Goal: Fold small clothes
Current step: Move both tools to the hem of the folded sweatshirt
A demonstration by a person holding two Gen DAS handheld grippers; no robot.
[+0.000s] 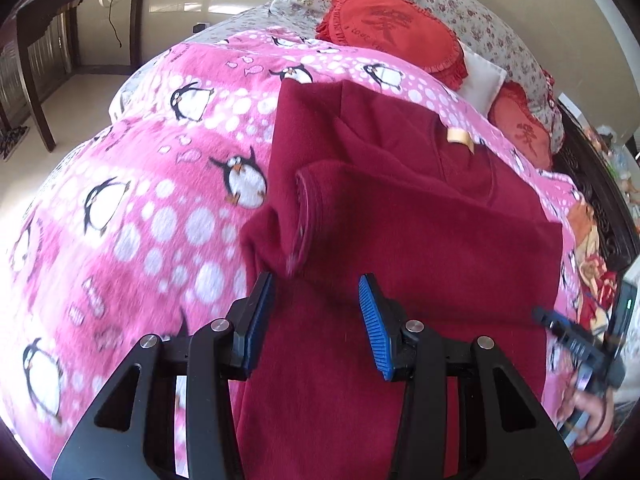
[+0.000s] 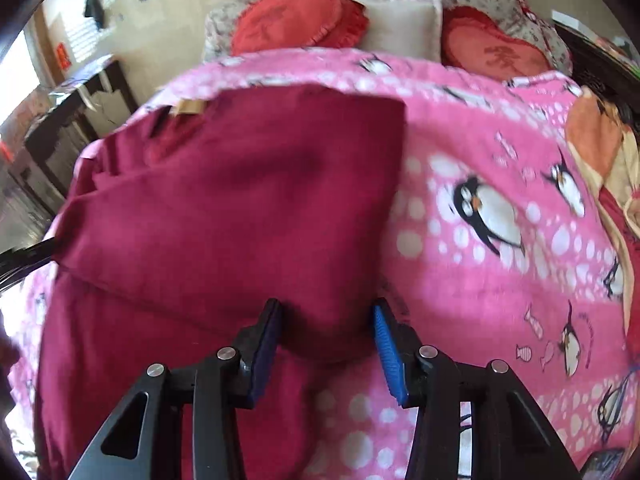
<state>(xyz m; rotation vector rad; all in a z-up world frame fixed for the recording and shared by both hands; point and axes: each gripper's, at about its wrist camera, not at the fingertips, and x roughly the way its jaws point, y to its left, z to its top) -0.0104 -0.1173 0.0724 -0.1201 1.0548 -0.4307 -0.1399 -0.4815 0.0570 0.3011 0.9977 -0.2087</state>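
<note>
A dark red top lies on a pink penguin blanket, with a tan neck label at its far end. A sleeve cuff is folded over its left side. My left gripper is open just above the cloth near that cuff, holding nothing. In the right wrist view the top has its right side folded over. My right gripper is open over the near corner of that fold. The right gripper also shows at the left wrist view's right edge.
Red heart cushions, a white pillow and floral pillows lie at the bed's head. A dark wooden table stands left of the bed. A dark headboard or frame and an orange patterned cloth are at the right.
</note>
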